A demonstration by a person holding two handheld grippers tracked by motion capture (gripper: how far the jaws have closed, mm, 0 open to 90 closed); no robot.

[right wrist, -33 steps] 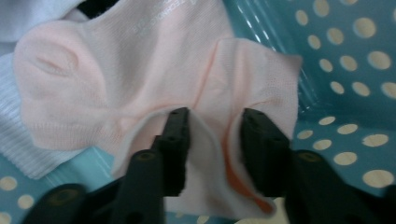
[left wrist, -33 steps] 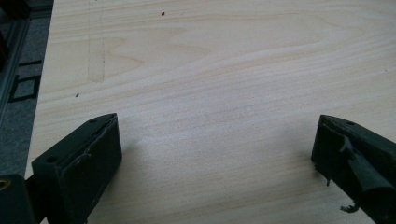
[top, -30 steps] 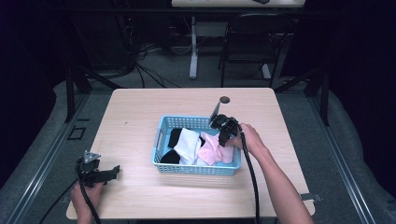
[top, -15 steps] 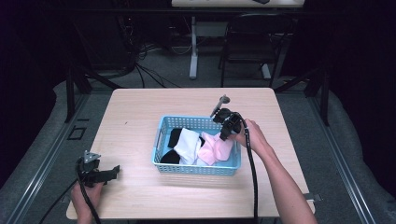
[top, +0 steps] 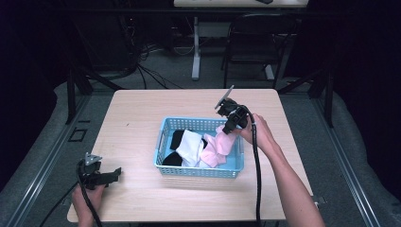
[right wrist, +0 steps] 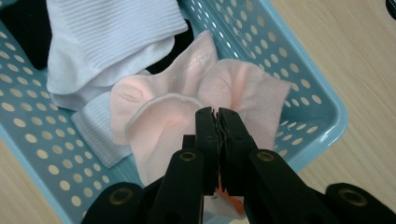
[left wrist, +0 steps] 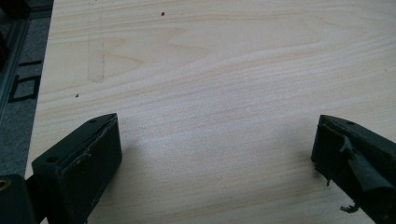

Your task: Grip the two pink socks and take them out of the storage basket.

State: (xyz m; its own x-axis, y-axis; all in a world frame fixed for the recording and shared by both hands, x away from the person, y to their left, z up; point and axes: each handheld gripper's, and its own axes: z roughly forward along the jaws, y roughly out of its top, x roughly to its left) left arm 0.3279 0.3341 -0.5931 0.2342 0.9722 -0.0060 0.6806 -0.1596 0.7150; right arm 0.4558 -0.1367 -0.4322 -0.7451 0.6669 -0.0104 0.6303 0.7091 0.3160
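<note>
Right gripper [right wrist: 215, 114] just clamped the pink sock [right wrist: 187, 102], lifting it from the basket [top: 163, 142]; left gripper [left wrist: 215, 154] idles wide open.

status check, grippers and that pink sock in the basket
Right gripper shut on pink sock, lifting it above blue basket. Left gripper open, idle on table. White sock underneath, nothing snagging.

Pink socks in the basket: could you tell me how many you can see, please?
2: one pink sock pinched by the right gripper, the other just beside it over the blue basket. More may be hidden underneath.
</note>
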